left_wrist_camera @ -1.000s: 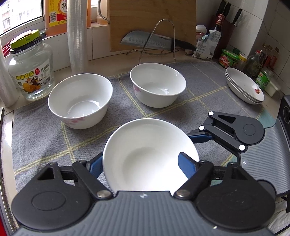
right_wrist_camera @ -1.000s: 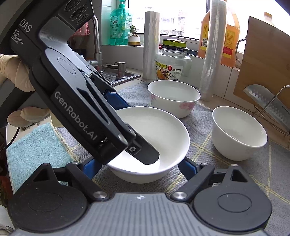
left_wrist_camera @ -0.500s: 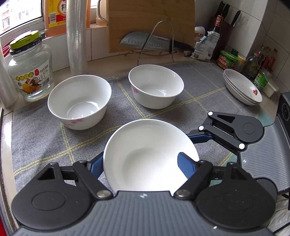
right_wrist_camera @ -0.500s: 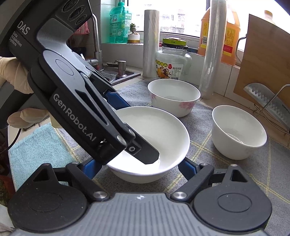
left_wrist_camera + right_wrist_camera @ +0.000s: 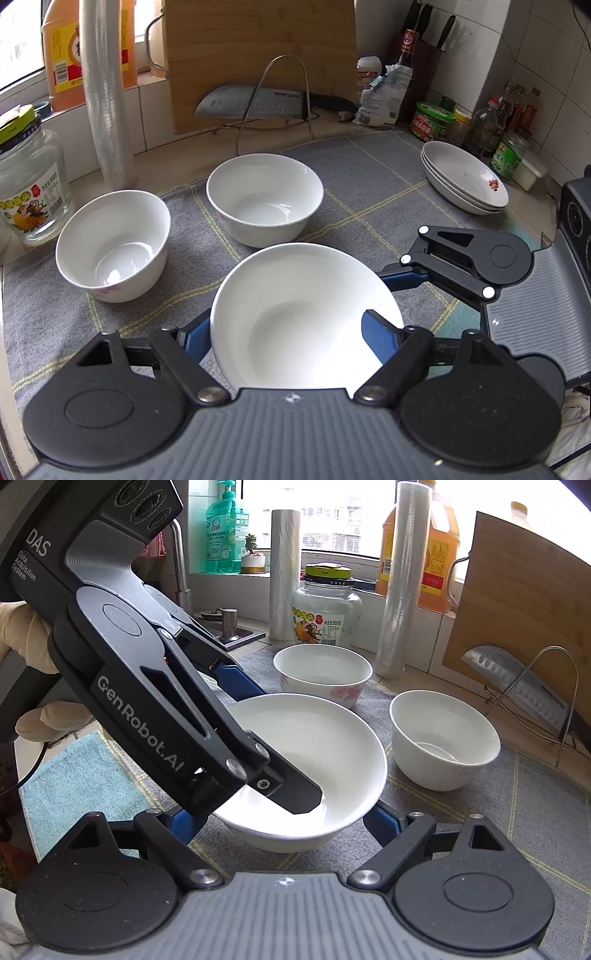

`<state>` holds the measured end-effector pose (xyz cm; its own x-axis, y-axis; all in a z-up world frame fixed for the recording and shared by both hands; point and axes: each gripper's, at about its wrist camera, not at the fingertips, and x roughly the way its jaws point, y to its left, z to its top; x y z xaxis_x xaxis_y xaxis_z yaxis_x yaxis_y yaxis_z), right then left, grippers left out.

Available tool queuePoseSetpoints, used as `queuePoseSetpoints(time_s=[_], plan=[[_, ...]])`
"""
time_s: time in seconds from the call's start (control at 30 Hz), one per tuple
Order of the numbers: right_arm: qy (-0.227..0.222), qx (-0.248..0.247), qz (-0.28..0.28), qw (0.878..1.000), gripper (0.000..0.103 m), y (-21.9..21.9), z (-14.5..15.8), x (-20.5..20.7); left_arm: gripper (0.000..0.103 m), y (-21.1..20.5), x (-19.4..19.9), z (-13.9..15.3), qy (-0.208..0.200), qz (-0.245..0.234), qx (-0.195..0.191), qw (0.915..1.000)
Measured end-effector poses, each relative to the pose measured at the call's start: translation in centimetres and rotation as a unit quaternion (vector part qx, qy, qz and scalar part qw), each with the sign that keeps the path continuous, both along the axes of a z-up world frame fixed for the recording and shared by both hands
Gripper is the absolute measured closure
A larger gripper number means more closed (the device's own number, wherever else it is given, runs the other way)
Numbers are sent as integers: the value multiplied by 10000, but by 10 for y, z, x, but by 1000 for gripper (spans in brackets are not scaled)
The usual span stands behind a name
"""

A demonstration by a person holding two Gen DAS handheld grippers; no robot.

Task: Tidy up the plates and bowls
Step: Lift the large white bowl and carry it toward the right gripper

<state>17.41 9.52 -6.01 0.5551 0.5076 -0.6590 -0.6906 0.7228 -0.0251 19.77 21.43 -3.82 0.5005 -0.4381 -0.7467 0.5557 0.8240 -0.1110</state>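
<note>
A wide shallow white bowl [image 5: 303,314] is between the jaws of my left gripper [image 5: 291,328], which is shut on its rim, one finger inside and one outside; it also shows in the right wrist view [image 5: 314,753]. My right gripper [image 5: 280,823] is open, its blue fingers [image 5: 380,821] on either side of that bowl's near side. Two deeper white bowls stand on the grey mat: one at left [image 5: 112,243], one at centre [image 5: 264,197]. A stack of shallow plates [image 5: 463,181] sits at the far right.
A glass jar [image 5: 27,184], cling-film roll [image 5: 107,96] and oil bottle [image 5: 62,51] line the back left. A cutting board [image 5: 258,55] and cleaver on a wire rack [image 5: 255,105] stand behind the bowls. Jars and bottles [image 5: 432,120] crowd the back right corner. A teal cloth [image 5: 74,782] lies left of the mat.
The left gripper with the shallow bowl has shifted and turned a little, so the deep bowls sit further left and nearer in its view. The right gripper stays open around the bowl.
</note>
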Motion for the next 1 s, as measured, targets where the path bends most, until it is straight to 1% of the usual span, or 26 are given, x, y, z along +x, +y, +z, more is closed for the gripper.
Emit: queuePoseSetpoints(time_s=[0.33,0.5,0.67,0.83,1.0], plan=[[-36,-124,-631,9979,10,-52,3,-6,21,-59,12,-1,-28,-644,-84,9979],[4,-190,-1050,9943,10,-82,2,-7,21,-93,21,-3,-56,-1035,-136,9945],[12,-280,-1402,9897,10,-103,0,-5,21,-121,31,-6,-60,-1305,-203,9912],[51,-299,-1650,9858,10,-119,-4,4,21,-141,39,-11,-42,-1389,-257,9900],[100,-350,-1786,9832,10,-128,-9,10,21,-155,45,-16,-46,-1428,-285,9893]])
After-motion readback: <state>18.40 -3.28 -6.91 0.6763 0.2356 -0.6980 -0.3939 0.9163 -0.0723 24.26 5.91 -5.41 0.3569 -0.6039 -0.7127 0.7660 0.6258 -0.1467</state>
